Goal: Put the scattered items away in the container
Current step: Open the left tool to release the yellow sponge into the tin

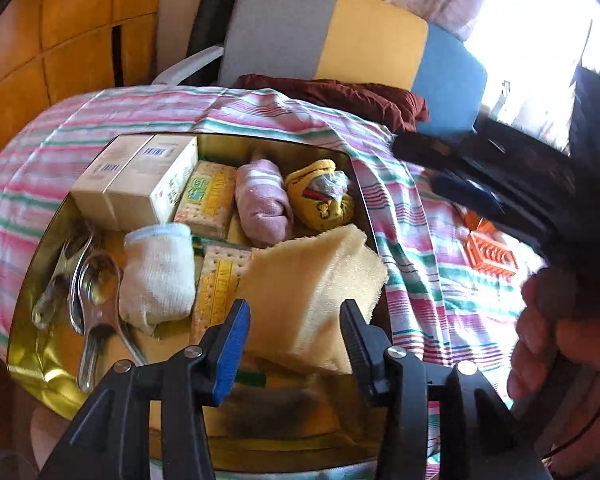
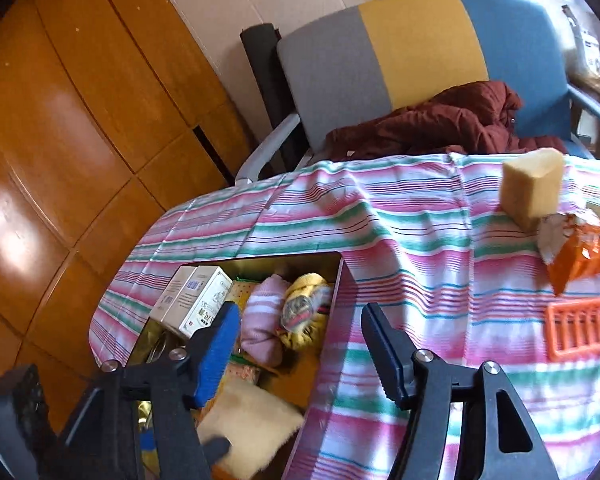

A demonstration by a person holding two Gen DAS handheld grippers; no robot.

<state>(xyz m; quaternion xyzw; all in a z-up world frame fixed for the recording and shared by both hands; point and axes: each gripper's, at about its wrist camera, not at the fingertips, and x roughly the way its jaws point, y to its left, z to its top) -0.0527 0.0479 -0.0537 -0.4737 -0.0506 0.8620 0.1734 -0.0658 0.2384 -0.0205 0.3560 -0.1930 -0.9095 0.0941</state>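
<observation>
A gold tin (image 1: 32, 364) on the striped tablecloth holds two cream boxes (image 1: 140, 180), cracker packs (image 1: 208, 200), a pink sock roll (image 1: 262, 204), a yellow sock roll (image 1: 320, 196), a white sock (image 1: 158, 276) and spoons (image 1: 94, 292). A pale yellow cloth (image 1: 312, 280) lies over the tin's right rim. My left gripper (image 1: 296, 340) stands open just in front of the cloth. My right gripper (image 2: 300, 352) is open above the tin's right wall (image 2: 336, 312). On the table to the right lie a yellow sponge (image 2: 532, 188), an orange snack packet (image 2: 580, 256) and an orange plastic comb (image 2: 584, 332).
A grey, yellow and blue chair (image 2: 416, 56) with a dark red garment (image 2: 440, 124) stands behind the table. Wooden panelling (image 2: 80, 120) fills the left. A hand (image 1: 540, 340) grips the right tool's handle at the right of the left wrist view.
</observation>
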